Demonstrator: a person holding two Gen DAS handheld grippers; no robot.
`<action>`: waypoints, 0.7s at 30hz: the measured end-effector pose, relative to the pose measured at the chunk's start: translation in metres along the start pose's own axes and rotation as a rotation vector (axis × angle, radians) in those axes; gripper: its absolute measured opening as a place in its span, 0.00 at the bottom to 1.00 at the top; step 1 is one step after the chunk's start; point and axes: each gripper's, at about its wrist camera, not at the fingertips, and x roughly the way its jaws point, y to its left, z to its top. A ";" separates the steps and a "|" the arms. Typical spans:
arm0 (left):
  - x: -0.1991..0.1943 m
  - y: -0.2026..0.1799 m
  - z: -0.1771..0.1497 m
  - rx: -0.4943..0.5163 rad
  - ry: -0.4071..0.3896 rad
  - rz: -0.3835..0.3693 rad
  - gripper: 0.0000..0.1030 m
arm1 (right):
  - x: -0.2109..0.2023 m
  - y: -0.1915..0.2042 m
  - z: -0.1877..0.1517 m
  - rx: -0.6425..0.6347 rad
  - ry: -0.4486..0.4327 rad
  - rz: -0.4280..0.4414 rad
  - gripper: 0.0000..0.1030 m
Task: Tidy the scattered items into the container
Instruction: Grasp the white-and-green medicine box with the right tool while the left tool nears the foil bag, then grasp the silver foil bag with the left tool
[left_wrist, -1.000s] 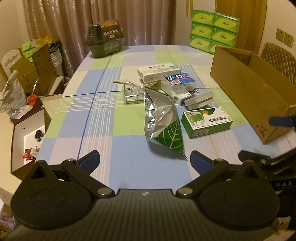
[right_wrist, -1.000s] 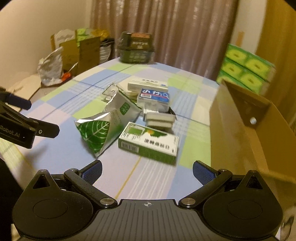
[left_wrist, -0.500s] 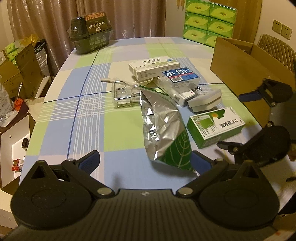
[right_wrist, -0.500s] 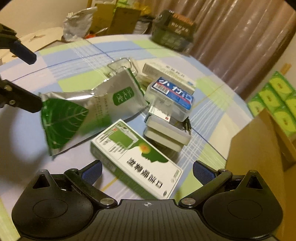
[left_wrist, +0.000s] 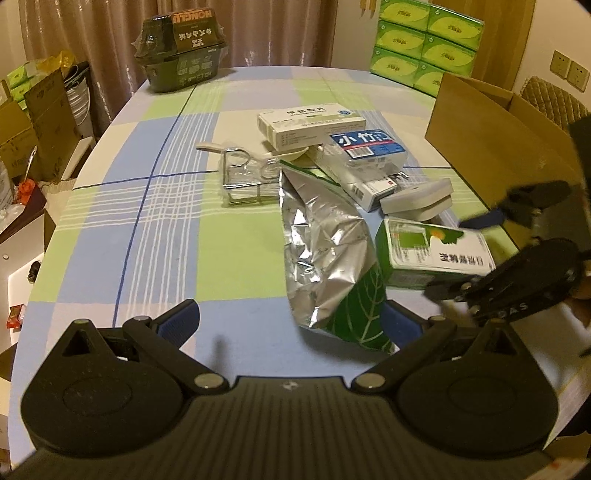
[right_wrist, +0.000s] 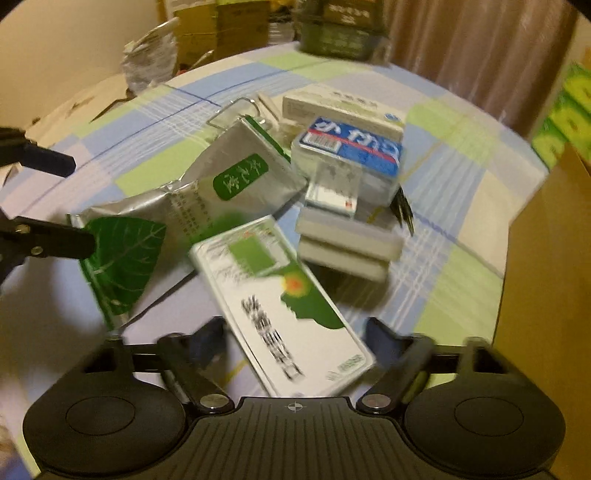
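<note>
A green-and-white box (right_wrist: 284, 306) lies between the fingers of my right gripper (right_wrist: 295, 343); the jaws are open on either side of it, and whether they touch it is blurred. The box also shows in the left wrist view (left_wrist: 436, 254), with the right gripper (left_wrist: 480, 254) around it. A silver foil pouch with a green leaf (left_wrist: 328, 251) lies just ahead of my left gripper (left_wrist: 288, 321), which is open and empty; the pouch's corner reaches the right fingertip. The open cardboard box (left_wrist: 495, 147) stands at the table's right side.
Behind the pouch lie a blue-labelled clear box (left_wrist: 369, 151), a white carton (left_wrist: 310, 123), grey sponges (left_wrist: 417, 199), a wire rack (left_wrist: 245, 181) and a white spoon (left_wrist: 210, 147). A dark green pack (left_wrist: 181, 48) stands at the far edge. Green tissue packs (left_wrist: 428, 40) are stacked behind.
My right gripper has moved forward and down until the green-and-white box lies between its fingers. My left gripper has moved closer to the foil pouch.
</note>
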 end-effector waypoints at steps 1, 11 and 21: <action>-0.001 0.001 0.000 -0.002 0.000 0.006 0.99 | -0.004 0.000 -0.003 0.031 0.003 0.013 0.64; -0.008 0.000 0.004 0.015 -0.011 0.006 0.99 | -0.029 0.027 -0.019 0.095 -0.045 0.074 0.58; 0.015 -0.010 0.022 0.053 -0.006 -0.047 0.99 | -0.016 0.023 -0.018 0.091 -0.052 0.022 0.51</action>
